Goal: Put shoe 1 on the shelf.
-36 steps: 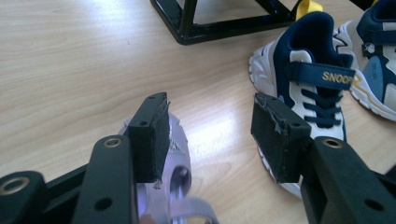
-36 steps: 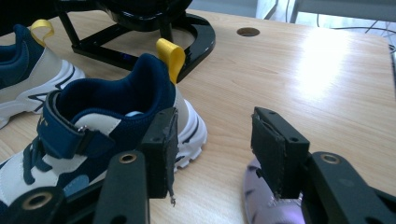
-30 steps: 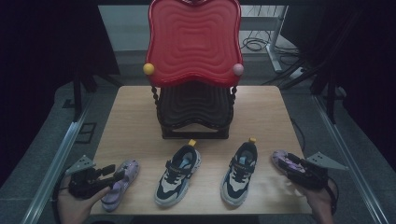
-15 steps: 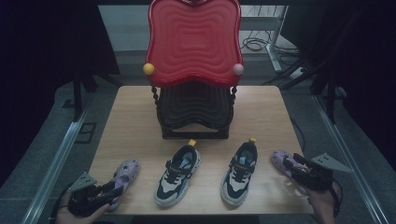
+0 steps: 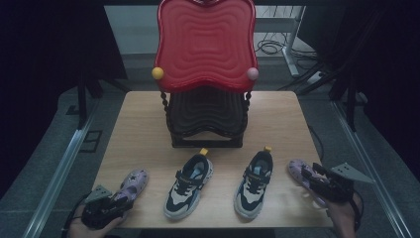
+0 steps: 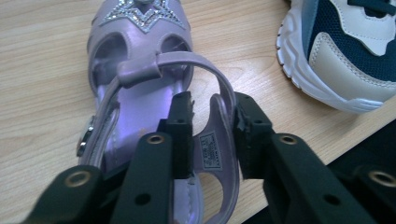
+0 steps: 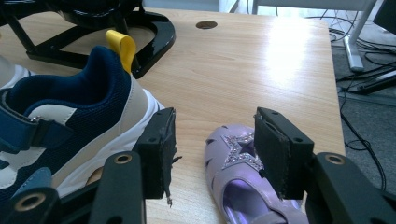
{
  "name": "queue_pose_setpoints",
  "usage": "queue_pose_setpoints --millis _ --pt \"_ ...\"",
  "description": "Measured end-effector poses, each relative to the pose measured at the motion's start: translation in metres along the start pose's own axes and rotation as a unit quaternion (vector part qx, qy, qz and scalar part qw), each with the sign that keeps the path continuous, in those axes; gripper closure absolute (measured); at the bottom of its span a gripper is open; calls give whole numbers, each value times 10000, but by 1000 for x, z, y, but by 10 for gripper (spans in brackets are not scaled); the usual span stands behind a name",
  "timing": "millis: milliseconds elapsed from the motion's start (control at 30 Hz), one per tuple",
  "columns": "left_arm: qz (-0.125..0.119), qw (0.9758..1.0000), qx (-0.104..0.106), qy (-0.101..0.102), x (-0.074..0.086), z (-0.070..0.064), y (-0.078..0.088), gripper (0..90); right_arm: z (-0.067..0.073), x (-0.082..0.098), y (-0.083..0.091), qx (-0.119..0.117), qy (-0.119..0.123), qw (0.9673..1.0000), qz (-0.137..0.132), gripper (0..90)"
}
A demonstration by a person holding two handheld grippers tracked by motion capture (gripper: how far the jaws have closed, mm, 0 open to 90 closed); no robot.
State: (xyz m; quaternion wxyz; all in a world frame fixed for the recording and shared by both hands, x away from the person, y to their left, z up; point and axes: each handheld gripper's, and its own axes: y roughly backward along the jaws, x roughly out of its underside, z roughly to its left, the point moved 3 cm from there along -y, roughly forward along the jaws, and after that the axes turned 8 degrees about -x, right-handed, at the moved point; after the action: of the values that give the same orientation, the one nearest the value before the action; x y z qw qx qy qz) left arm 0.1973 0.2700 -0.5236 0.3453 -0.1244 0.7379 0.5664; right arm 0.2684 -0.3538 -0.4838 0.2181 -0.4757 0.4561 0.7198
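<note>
A purple sandal [image 5: 133, 181] with a glitter star lies at the table's front left. My left gripper [image 5: 120, 202] has come at its heel from the near edge. In the left gripper view one jaw is inside the sandal [image 6: 140, 93] and the other outside the heel wall. The left gripper's [image 6: 215, 121] jaws have just been closing, and a gap still shows beside the inner pad. The matching sandal [image 5: 298, 170] lies at the front right. My right gripper [image 7: 212, 149] stands open over its toe [image 7: 233, 186].
Two navy and white sneakers [image 5: 189, 184] [image 5: 255, 181] lie between the sandals. A black shoe rack [image 5: 207, 119] with a red top tray [image 5: 205, 44] stands at the back middle of the wooden table [image 5: 282, 114]. The table's near edge is close behind both grippers.
My left gripper has sunk toward the table's near edge and its jaws have narrowed around the left sandal's heel. The right gripper and all shoes have stayed put.
</note>
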Motion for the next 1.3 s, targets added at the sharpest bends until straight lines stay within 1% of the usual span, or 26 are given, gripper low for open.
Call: queue_pose_setpoints --millis 33,133,233,267,300,400,500,600,700,800,833,900,967,1067,1133,1167,1200,1233,1267,1300 --pt "-5 10000 21 -28 0 0 0 788 -1 0 2 16 -4 10000 -14 491" --pt "23 9999 59 -126 -1 -1 0 815 -2 0 4 17 -20 10000 -22 490" --pt "33 9999 83 -134 -2 1 1 835 -5 -1 10 -4 -35 10000 -37 488" --pt "43 9999 106 -126 -2 2 1 839 -6 0 12 -43 -78 9999 -55 487" --pt "59 9998 118 -140 -2 3 1 843 -9 1 16 -231 -231 9994 -141 487" --pt "76 9998 125 -159 -3 3 2 846 -11 3 21 -301 -272 9991 -142 492" --pt "65 9998 150 -124 -2 5 2 847 -15 9 25 -273 -147 9995 94 501" --pt "40 9998 168 -87 -2 5 2 847 -17 12 26 -243 -119 9995 166 507" --pt "38 9998 169 -81 -2 5 2 847 -20 16 29 -146 -62 9994 310 520" --pt "37 9998 165 -80 -2 6 2 847 -22 17 31 -176 -95 9993 323 524" --pt "41 9998 168 -78 -2 6 3 847 -23 19 32 -148 -86 9992 373 527" --pt "38 9998 172 -73 -2 6 3 847 -24 19 33 -116 -90 9992 369 532" --pt "36 9998 170 -65 -2 6 3 847 -27 23 34 -182 -164 9989 398 542" --pt "36 9998 183 -52 -1 6 3 847 -28 25 33 -228 -210 9984 470 547" --pt "38 9998 184 -51 -1 6 3 847 -28 29 32 -271 -203 9977 585 551" --pt "37 9998 184 -47 -2 6 3 847 -28 32 29 -308 -155 9966 754 561" --pt "36 9998 183 -41 -2 6 3 847 -28 32 29 -308 -155 9966 754 561" --pt "37 9998 184 -38 -2 6 3 847 -27 33 28 -328 -121 9959 836 574" --pt "39 9998 185 -38 -2 6 3 847 -26 35 25 -391 -90 9948 932 606" --pt "37 9998 186 -37 -1 6 2 846 -26 35 25 -430 -126 9948 911 624"
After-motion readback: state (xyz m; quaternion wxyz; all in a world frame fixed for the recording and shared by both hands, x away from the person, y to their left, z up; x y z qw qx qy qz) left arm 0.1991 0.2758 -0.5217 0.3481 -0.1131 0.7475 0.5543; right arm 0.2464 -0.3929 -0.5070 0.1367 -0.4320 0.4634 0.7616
